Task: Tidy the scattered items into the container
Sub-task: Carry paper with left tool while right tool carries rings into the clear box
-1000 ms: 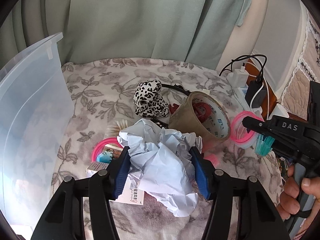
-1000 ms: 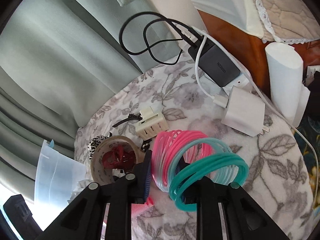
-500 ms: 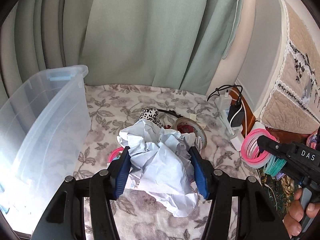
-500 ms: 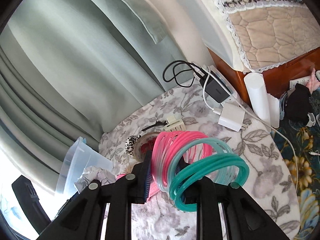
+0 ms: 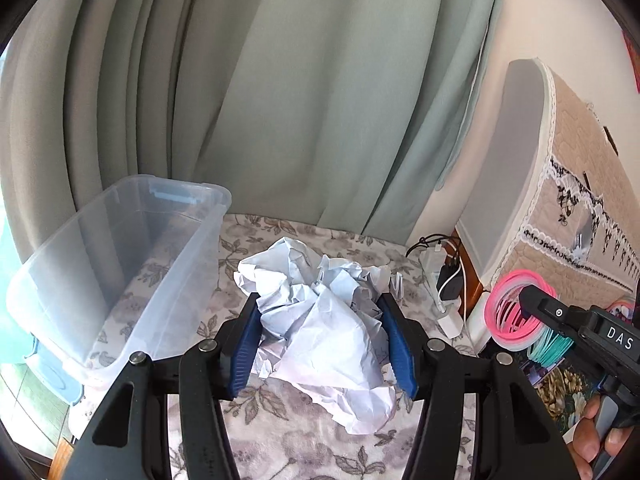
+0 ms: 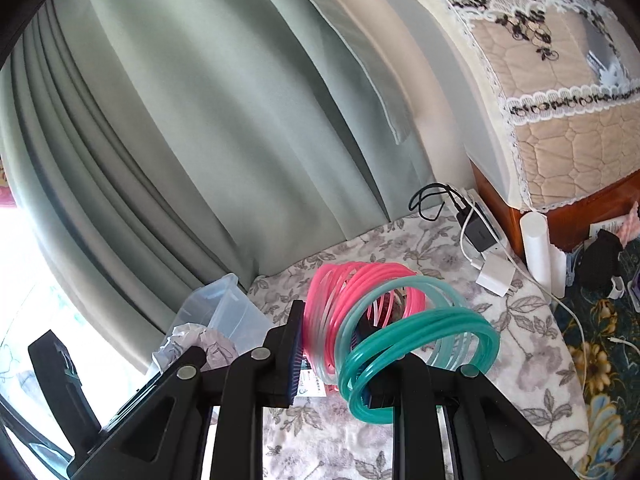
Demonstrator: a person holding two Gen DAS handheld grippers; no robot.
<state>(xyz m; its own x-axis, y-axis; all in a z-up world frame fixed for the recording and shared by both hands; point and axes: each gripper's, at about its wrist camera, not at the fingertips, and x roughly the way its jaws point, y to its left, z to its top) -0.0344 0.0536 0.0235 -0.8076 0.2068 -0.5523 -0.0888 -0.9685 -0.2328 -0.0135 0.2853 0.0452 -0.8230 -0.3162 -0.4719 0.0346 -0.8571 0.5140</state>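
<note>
My left gripper (image 5: 320, 344) is shut on a crumpled ball of pale blue paper (image 5: 324, 320), held well above the floral cloth. The clear plastic container (image 5: 120, 280) stands to its left, open-topped, with nothing visible inside. My right gripper (image 6: 332, 356) is shut on a plastic spring coil of pink and teal rings (image 6: 384, 324), lifted high over the table. In the left wrist view the same coil (image 5: 516, 316) hangs at the right, level with the paper. The right wrist view has the container (image 6: 224, 312) and the paper (image 6: 188, 340) at lower left.
Chargers and cables (image 6: 476, 236) lie at the table's far right edge beside a white roll (image 6: 538, 248). A green curtain (image 5: 280, 100) hangs behind the table. A quilted cover (image 6: 560, 80) drapes furniture at right. A person's hand (image 5: 592, 444) holds the right gripper handle.
Both grippers rose steadily away from the table with their loads. The clutter below shrank, and the held paper now covers it in the left wrist view. The container came more fully into view.
</note>
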